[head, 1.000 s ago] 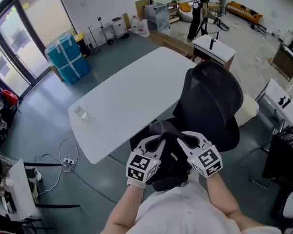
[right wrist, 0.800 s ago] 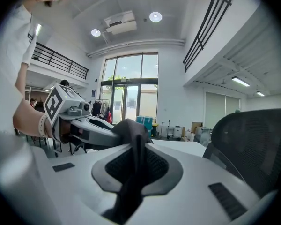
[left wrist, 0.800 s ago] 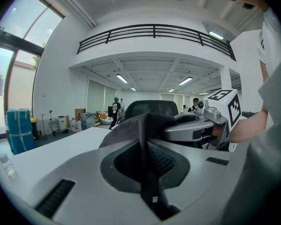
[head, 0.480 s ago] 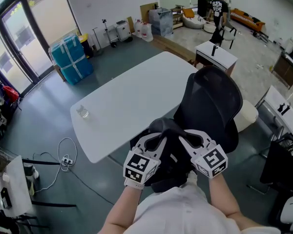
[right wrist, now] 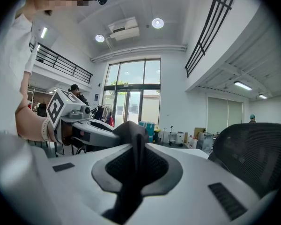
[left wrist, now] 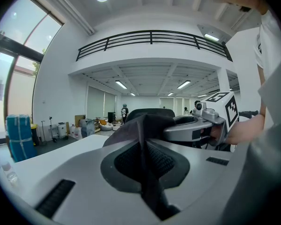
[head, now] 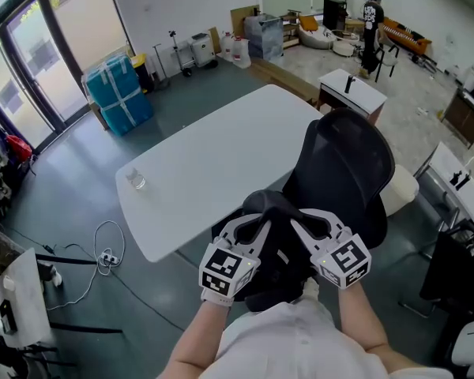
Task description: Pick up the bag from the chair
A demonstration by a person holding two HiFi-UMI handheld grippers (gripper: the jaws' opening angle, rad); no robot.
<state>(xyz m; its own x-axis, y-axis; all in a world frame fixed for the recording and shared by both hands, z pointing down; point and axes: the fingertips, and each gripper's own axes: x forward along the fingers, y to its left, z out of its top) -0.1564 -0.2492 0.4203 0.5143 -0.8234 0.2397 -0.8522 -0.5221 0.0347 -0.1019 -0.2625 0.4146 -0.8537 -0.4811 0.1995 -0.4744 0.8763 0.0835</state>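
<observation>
A black fabric bag (head: 278, 253) hangs in front of the black mesh chair (head: 344, 160), gathered at its top between both grippers. My left gripper (head: 260, 227) is shut on a fold of the bag's fabric (left wrist: 141, 125), which runs up between its jaws. My right gripper (head: 295, 225) is shut on the same dark fabric (right wrist: 132, 131) from the other side. The two grippers face each other closely; the right gripper (left wrist: 203, 124) shows in the left gripper view and the left gripper (right wrist: 79, 122) in the right gripper view. Whether the bag's bottom touches the seat is hidden.
A white table (head: 213, 164) stands just beyond the chair, with a small glass (head: 135, 180) near its left edge. Cables (head: 103, 255) lie on the floor at left. Blue wrapped boxes (head: 117, 91) stand farther back, and a person (head: 371, 18) walks far behind.
Both grippers have risen a little with the bag's top pinched between them. The person in the background has walked to the right.
</observation>
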